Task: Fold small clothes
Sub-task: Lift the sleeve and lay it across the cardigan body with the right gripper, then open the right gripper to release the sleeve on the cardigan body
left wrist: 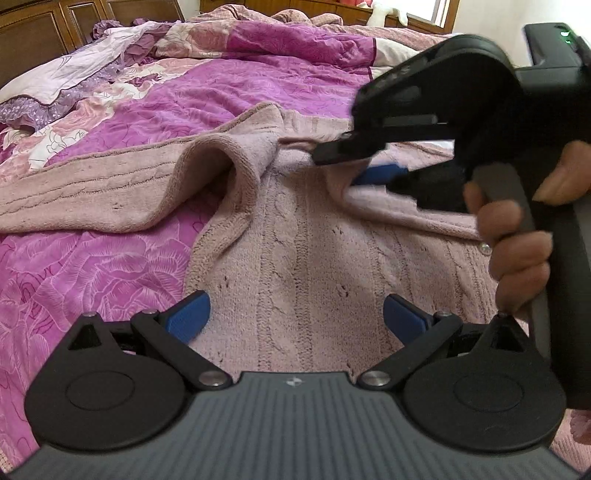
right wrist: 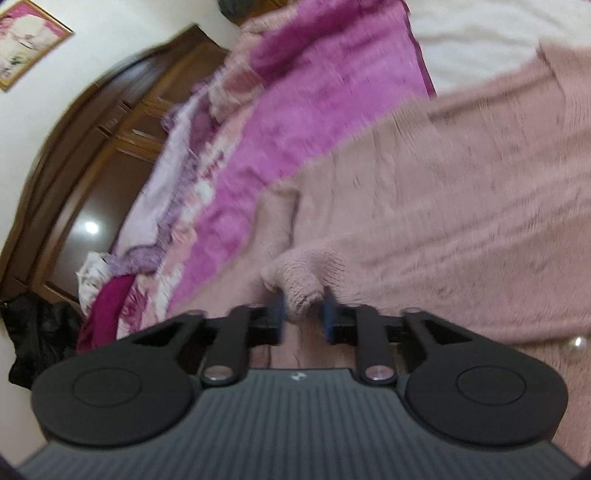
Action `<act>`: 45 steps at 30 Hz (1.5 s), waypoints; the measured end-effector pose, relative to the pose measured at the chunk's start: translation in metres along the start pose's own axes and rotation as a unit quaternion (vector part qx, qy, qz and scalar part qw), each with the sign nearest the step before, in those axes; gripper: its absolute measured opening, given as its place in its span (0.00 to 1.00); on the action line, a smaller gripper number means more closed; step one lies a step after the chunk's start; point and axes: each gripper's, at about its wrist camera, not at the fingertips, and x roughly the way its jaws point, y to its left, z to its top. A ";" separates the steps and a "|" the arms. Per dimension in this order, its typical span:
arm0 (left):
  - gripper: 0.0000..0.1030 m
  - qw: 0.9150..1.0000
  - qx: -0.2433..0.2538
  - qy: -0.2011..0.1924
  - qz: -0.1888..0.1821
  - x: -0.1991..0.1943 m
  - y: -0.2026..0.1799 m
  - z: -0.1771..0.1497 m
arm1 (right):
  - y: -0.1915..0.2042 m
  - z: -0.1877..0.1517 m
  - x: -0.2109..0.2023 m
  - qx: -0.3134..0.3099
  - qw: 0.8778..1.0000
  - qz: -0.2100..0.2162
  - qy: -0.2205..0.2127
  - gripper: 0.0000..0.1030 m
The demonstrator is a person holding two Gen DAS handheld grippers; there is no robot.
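Observation:
A dusty-pink cable-knit cardigan (left wrist: 303, 266) lies spread on the bed, one sleeve (left wrist: 110, 184) stretched out to the left. My left gripper (left wrist: 295, 317) hovers open and empty just above the cardigan's body. My right gripper (right wrist: 303, 314) is shut on a bunched fold of the cardigan (right wrist: 443, 206). In the left wrist view the right gripper (left wrist: 354, 166) reaches in from the right and pinches the knit near the neckline. A pearl button (right wrist: 574, 346) shows at the cardigan's edge. The right wrist view is blurred.
A magenta floral quilt (left wrist: 92, 280) covers the bed under the cardigan. Lilac bedding (left wrist: 85, 74) is rumpled at the far left. A wooden headboard (left wrist: 48, 26) stands behind it. A framed picture (right wrist: 26, 40) hangs on the wall and a dark bundle (right wrist: 33, 332) lies beside the bed.

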 end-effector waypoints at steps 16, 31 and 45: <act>1.00 1.000 -0.005 -0.027 -0.004 -0.012 0.002 0.026 | -0.058 0.026 -0.113 -0.020 0.996 -0.020 -0.082 0.60; 1.00 0.998 0.047 -0.034 0.029 0.043 -0.042 0.095 | -0.216 0.076 -0.193 0.059 0.968 -0.173 -0.169 0.60; 1.00 0.995 0.073 -0.004 0.074 0.087 -0.045 0.091 | -0.240 0.086 -0.167 0.045 0.983 -0.004 -0.176 0.59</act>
